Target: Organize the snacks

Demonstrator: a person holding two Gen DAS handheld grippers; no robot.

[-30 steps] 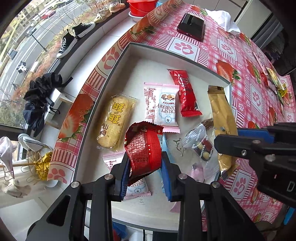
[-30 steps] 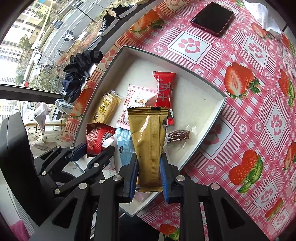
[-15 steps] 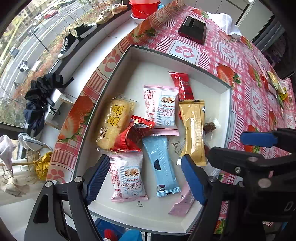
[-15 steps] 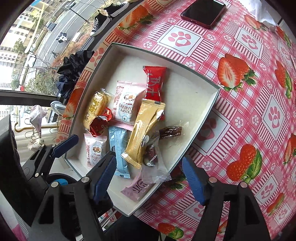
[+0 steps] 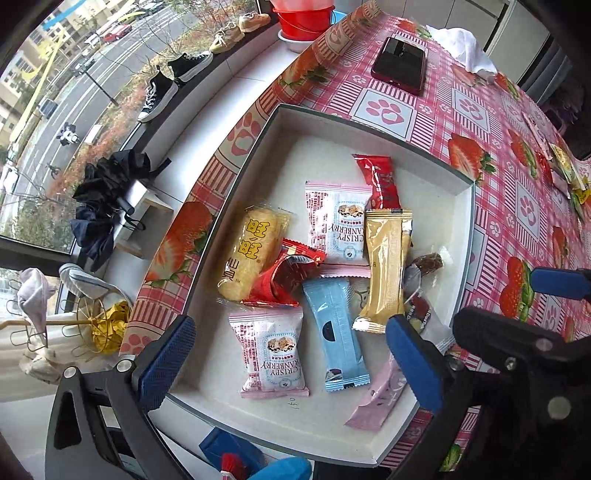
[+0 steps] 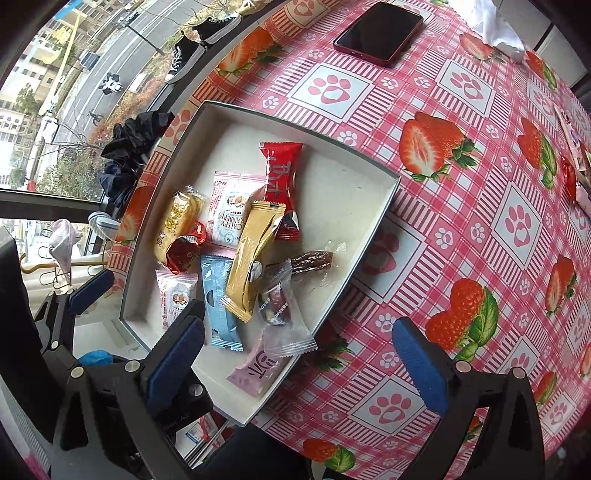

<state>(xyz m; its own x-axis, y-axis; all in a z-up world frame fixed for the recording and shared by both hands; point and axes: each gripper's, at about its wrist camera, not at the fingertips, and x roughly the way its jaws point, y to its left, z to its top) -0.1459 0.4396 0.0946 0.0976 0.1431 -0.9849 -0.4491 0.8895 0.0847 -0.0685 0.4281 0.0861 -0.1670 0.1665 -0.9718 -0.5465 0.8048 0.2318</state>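
A white box (image 5: 373,142) (image 6: 332,142) on the table holds several wrapped snacks. Among them are a crumpled red packet (image 5: 286,275) (image 6: 184,249), a gold packet (image 5: 384,266) (image 6: 253,258), a blue packet (image 5: 336,332) (image 6: 218,302), a yellow rice cracker (image 5: 249,254) and pink cranberry packs (image 5: 273,354). My left gripper (image 5: 290,363) is open and empty above the box's near edge. My right gripper (image 6: 299,363) is open and empty above the box's near right corner. A pink packet (image 6: 258,367) leans on the box rim.
A dark red phone (image 5: 399,64) (image 6: 378,31) lies on the strawberry tablecloth (image 6: 461,229) beyond the box. More snack packets (image 5: 565,166) lie at the far right. A white cloth (image 5: 461,46) and a red bucket (image 5: 304,16) stand at the back. The table edge and window are on the left.
Both grippers opened and let go: the red packet from the left and the gold packet from the right now lie in the box. Both grippers have pulled back.
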